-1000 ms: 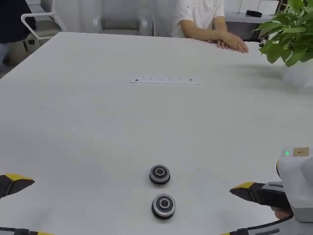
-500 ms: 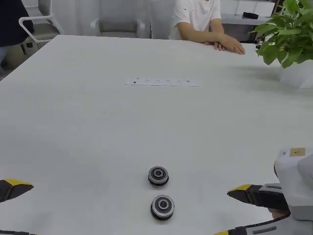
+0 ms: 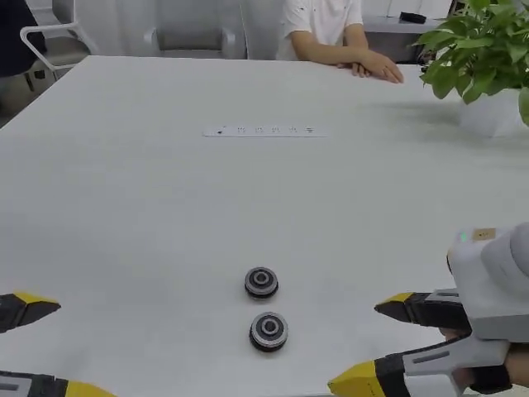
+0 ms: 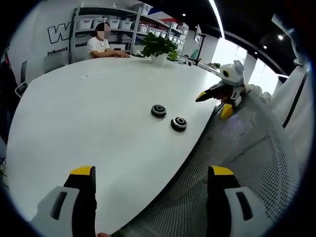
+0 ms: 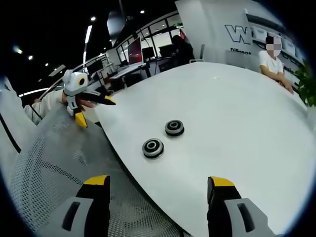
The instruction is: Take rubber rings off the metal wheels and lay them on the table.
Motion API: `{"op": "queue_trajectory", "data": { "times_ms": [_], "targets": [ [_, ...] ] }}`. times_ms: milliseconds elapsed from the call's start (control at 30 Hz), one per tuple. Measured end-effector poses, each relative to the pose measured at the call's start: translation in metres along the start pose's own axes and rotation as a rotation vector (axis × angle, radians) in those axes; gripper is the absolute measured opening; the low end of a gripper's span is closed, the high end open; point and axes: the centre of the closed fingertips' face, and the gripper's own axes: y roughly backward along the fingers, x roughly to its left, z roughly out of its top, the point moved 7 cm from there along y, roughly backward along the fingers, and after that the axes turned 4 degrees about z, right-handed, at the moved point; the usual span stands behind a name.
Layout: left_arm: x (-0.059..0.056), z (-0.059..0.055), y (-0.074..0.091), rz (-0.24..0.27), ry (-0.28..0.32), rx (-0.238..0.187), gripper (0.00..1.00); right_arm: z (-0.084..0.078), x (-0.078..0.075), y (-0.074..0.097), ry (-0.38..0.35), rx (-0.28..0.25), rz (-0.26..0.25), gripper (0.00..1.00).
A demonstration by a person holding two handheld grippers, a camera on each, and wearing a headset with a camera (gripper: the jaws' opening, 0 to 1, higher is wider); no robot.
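Both small round wheels sit low in the centre of the head view, flat on the wide white table with their axles pointing up. The far metal wheel is just above the near metal wheel, so the pair forms a short line running up the frame. Each wheel wears its black rubber ring, and the task looks not yet begun.

Your right gripper comes in from the lower right with its jaws spread wide and nothing between them. Your left gripper is at the lower left edge, equally spread and empty. The wheels lie between the two, and the right gripper looks the closer one.

In the right gripper view the near metal wheel lies ahead, just left of the line between your spread jaws. In the left gripper view it lies ahead and slightly right.

Mind the table's near edge. The near wheel sits close to it, and both gripper views show grey mesh beneath your jaws.

There is plenty of room for laying rings on either side of the wheels. The white power strip, the leafy green plant and the seated person's hands are well apart, towards the top of the frame
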Motion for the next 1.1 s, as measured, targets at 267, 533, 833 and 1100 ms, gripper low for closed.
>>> {"op": "queue_trajectory", "data": {
  "times_ms": [267, 533, 833, 1100],
  "targets": [
    [0.0, 0.013, 0.002, 0.004, -0.046, -0.057, 0.91, 0.015, 0.0, 0.008, 0.056, -0.023, -0.006, 0.76],
    [-0.011, 0.016, 0.0, -0.043, -0.011, -0.1, 0.9, 0.044, -0.004, 0.016, 0.127, -0.022, -0.054, 0.75],
    [-0.009, 0.018, 0.001, -0.016, -0.004, -0.12, 0.9, 0.071, -0.001, 0.027, 0.192, -0.032, -0.077, 0.73],
    [-0.017, 0.018, -0.001, -0.028, -0.036, -0.098, 0.9, 0.109, -0.001, 0.028, 0.245, -0.077, -0.091, 0.7]
  ]
}}
